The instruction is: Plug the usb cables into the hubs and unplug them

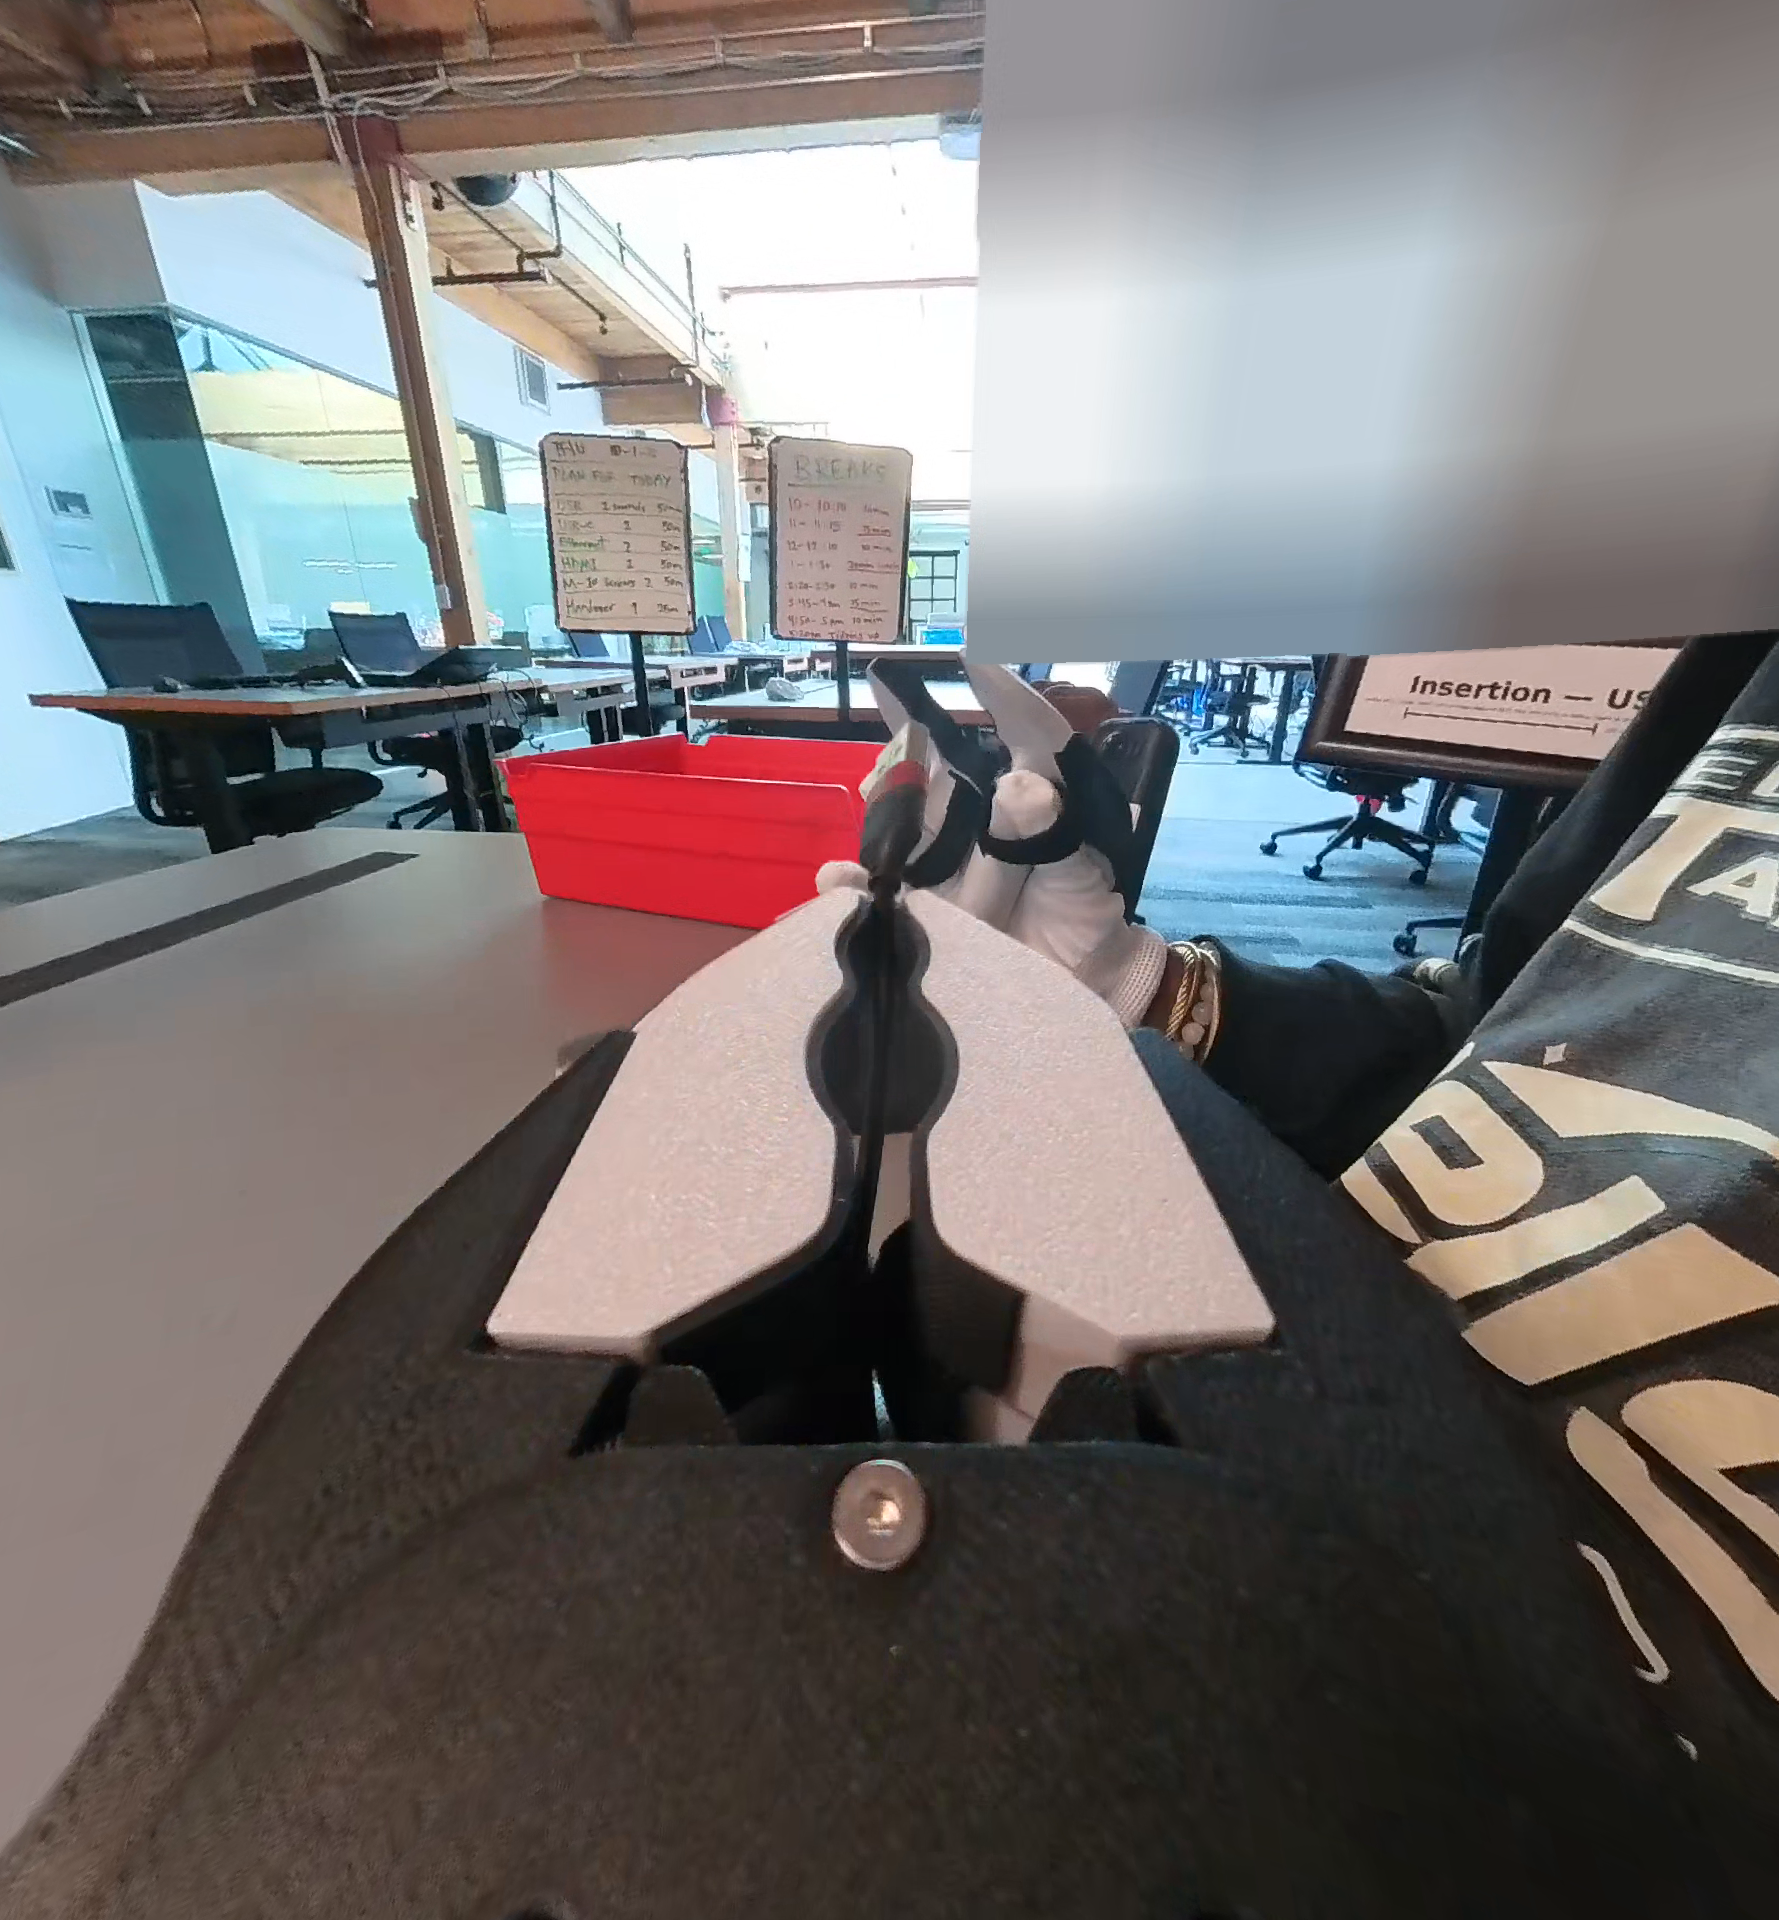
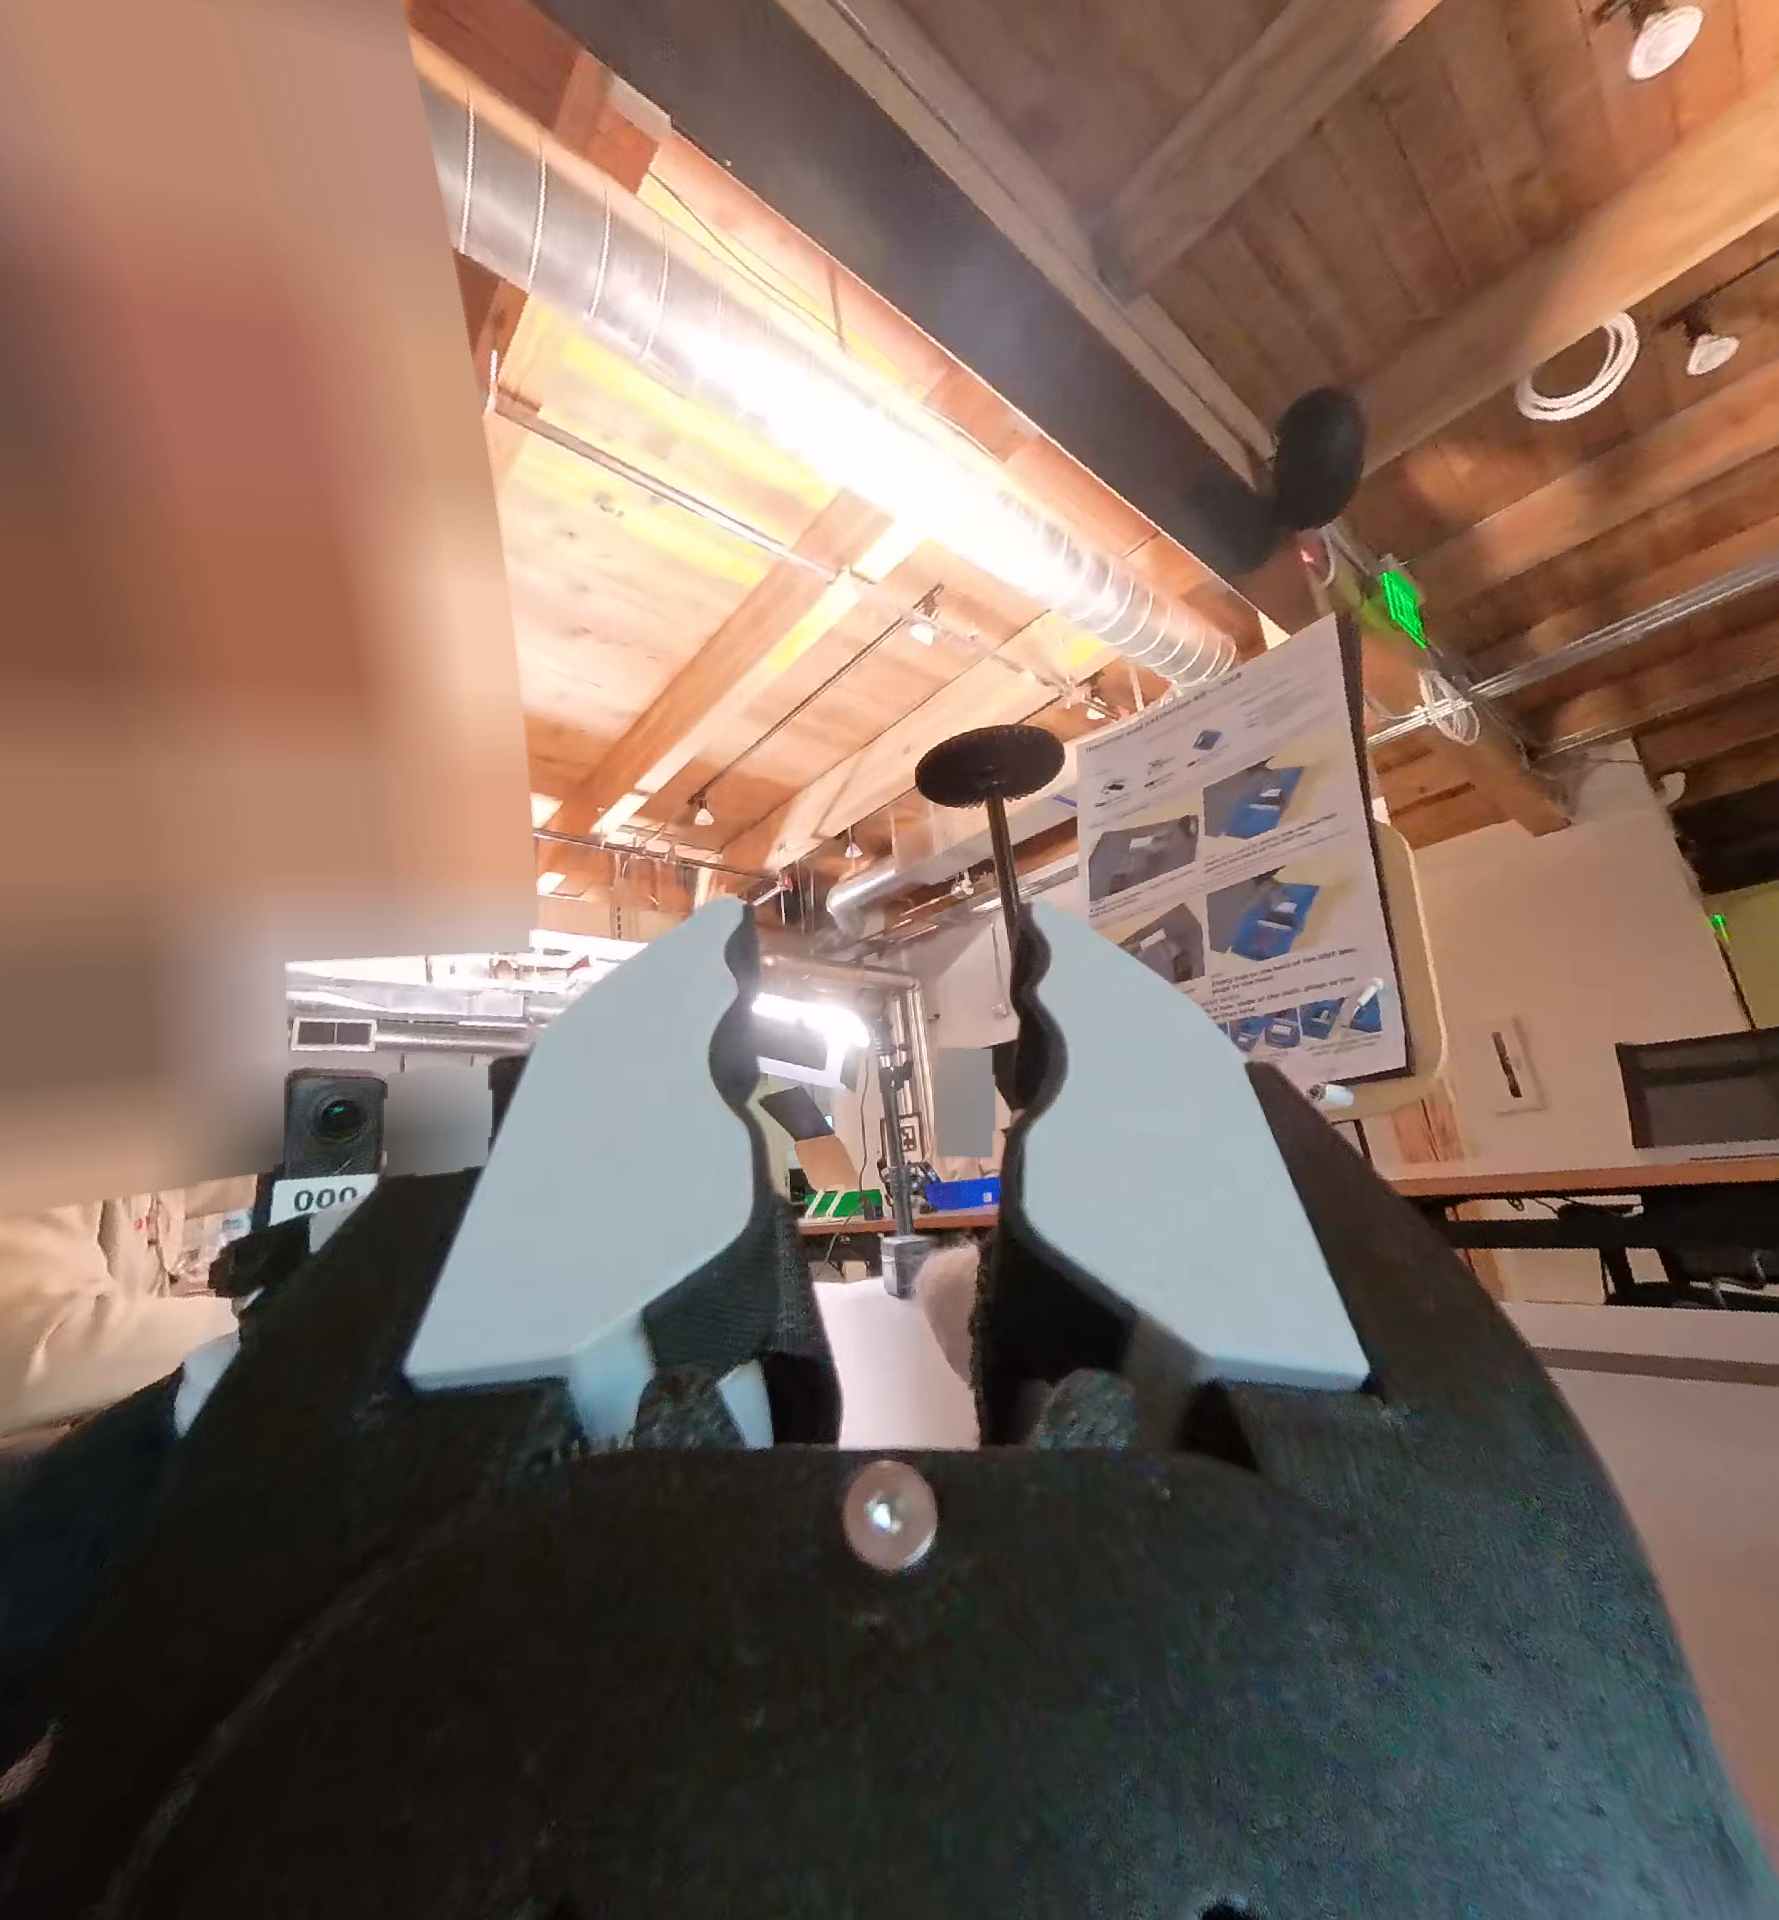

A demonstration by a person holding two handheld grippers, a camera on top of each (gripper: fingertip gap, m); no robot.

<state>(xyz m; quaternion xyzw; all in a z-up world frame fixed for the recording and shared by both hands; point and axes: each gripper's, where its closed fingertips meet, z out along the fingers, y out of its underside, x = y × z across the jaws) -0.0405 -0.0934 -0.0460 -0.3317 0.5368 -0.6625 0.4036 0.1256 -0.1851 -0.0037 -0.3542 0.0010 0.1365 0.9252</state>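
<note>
- While the left gripper [image 1: 869,899], its white textured fingers pressed together, pinches a thin black USB cable [image 1: 877,1049] just below its plug, the step in hand looks like re-seating the grip before any plugging.
- In the left wrist view the cable's black plug with a red band and silver metal tip [image 1: 900,774] stands at about 12 o'clock from the fingertips, tilted slightly toward 1 o'clock, up in the air above the grey table [image 1: 241,1039].
- The person's white-gloved hand [image 1: 1030,862] touches the plug from the 2 o'clock side, seemingly steadying it.
- The right gripper [image 2: 885,935] points up at the wooden ceiling, its white fingers well apart and holding nothing.
- No hub shows in either view, so its place cannot be told; a red plastic bin [image 1: 698,821] sits on the table at 11 o'clock from the plug.
- To do this well, I judge the plug should sit straight and close to the fingertips, since a limp cable bends under insertion force.
- The cable looks slim and flexible, the plug short and rigid.
</note>
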